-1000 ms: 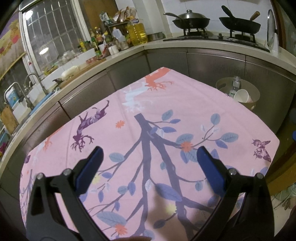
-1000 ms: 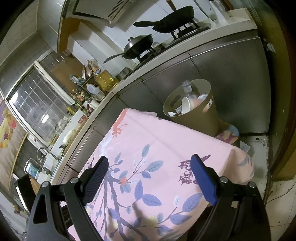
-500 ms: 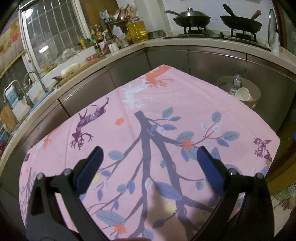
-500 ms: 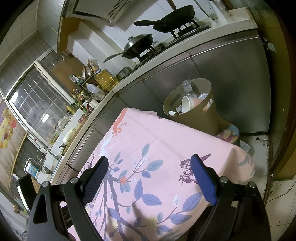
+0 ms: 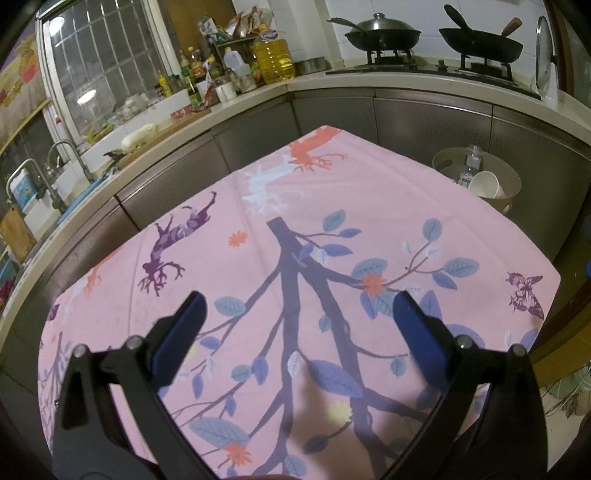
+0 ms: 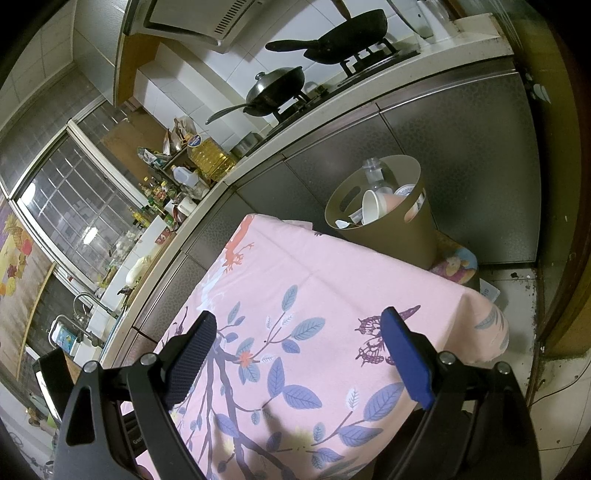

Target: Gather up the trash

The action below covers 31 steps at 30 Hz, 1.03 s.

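Note:
A tan trash bin (image 6: 391, 221) stands on the floor past the table's far right corner, against the steel cabinets. It holds a paper cup (image 6: 371, 206), a plastic bottle (image 6: 373, 171) and other scraps. It also shows in the left wrist view (image 5: 509, 177), with the cup (image 5: 485, 184) inside. My left gripper (image 5: 295, 314) is open and empty above the pink tablecloth (image 5: 295, 229). My right gripper (image 6: 299, 332) is open and empty above the cloth's right side (image 6: 314, 288). No loose trash shows on the cloth.
A kitchen counter (image 5: 258, 92) wraps around the table on the left and far sides, with bottles, an oil jug (image 5: 273, 55), a sink tap (image 5: 66, 155) and two pans (image 5: 384, 35) on a stove. A small colourful stool (image 6: 456, 264) sits by the bin.
Both views have shifted only slightly; the left gripper has tilted a little upward. Both grippers stay open and empty.

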Motion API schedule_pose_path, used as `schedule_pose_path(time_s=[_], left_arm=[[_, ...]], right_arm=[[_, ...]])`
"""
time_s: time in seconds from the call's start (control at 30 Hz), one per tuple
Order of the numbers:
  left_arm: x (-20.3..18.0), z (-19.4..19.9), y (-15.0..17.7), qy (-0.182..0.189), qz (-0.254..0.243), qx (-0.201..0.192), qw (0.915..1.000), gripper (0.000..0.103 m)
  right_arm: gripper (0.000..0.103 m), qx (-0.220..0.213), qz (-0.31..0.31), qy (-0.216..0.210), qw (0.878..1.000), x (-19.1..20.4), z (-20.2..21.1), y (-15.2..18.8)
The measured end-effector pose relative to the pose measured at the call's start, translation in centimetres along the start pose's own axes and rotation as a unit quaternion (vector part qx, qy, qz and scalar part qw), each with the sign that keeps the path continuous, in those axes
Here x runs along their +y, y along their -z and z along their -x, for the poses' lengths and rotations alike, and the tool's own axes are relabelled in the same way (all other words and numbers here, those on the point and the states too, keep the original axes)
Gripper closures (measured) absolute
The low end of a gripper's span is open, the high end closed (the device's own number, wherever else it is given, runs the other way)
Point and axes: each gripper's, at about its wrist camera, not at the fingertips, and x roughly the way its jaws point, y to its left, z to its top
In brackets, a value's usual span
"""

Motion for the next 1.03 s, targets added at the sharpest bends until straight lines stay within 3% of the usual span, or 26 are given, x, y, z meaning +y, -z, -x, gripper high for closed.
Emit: schedule_pose_path(time_s=[1.03], left_arm=[[-0.12,0.18,0.12,0.019,-0.003,0.001,0.9998,0.006]], right_arm=[[0.016,0.001,0.0,0.001,1.0,0.08,0.0,0.19]])
